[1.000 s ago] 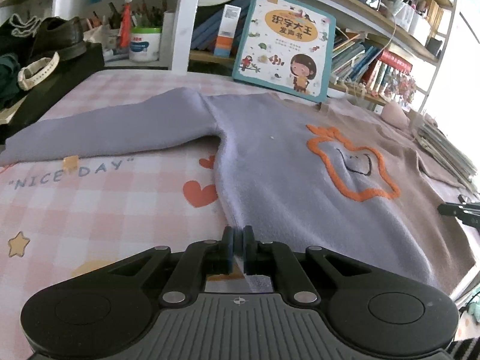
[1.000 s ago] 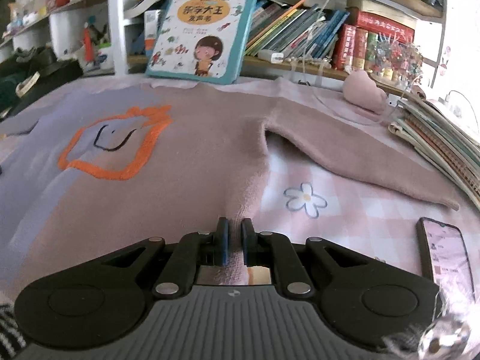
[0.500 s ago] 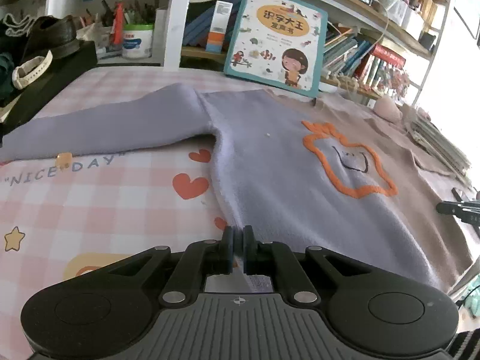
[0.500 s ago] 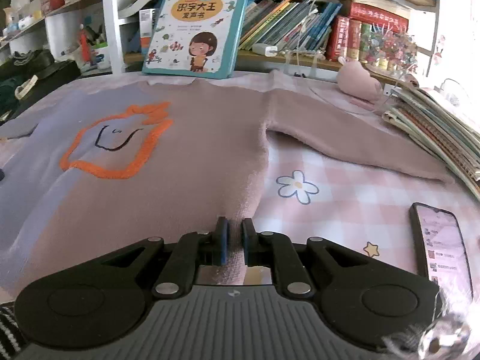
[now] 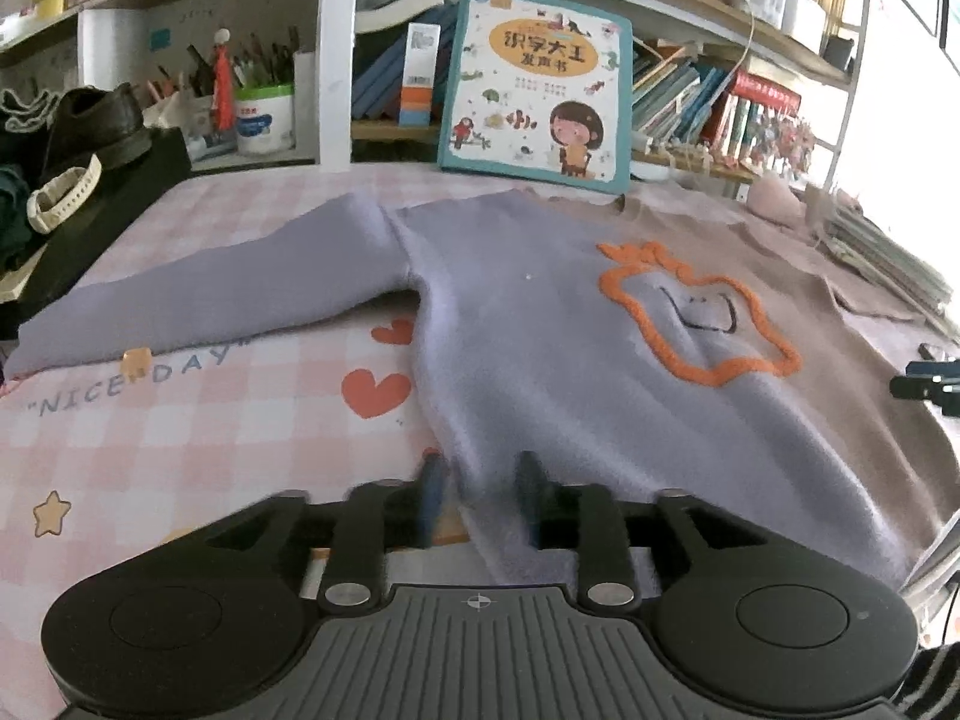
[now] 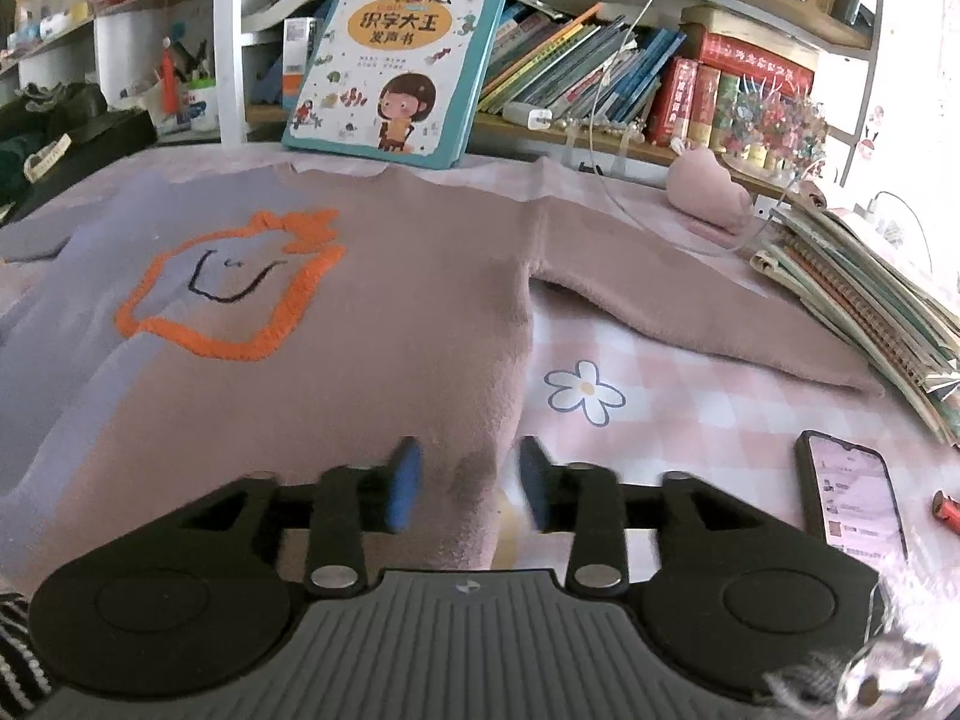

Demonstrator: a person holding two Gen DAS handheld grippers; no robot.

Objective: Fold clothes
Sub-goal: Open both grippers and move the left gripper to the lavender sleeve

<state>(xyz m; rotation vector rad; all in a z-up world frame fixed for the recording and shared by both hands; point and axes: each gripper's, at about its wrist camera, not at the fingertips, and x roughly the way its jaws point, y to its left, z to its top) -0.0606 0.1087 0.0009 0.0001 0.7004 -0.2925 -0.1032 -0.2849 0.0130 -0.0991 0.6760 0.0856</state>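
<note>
A two-tone sweater (image 5: 540, 324) lies spread flat on the pink checked cloth, lilac on one half and dusty pink (image 6: 390, 312) on the other, with an orange outlined face on its chest. The left gripper (image 5: 480, 492) sits at the lilac hem corner. Its jaws are opening, the hem lies loose between the blurred pads, and nothing presses on it. My right gripper (image 6: 468, 480) is at the pink hem corner, jaws likewise opening, with the fabric edge lying between the blue pads (image 6: 403, 483). Both sleeves stretch outward.
A children's book (image 5: 534, 90) leans on the shelf behind the collar. A phone (image 6: 849, 495) and a stack of notebooks (image 6: 870, 282) lie right of the pink sleeve. A black box with a shoe (image 5: 96, 120) stands at far left.
Both grippers were shut on the sweater's bottom hem corners and have now parted, releasing the fabric. The sweater lies flatter toward the near edge. Neither hand has shifted much.
</note>
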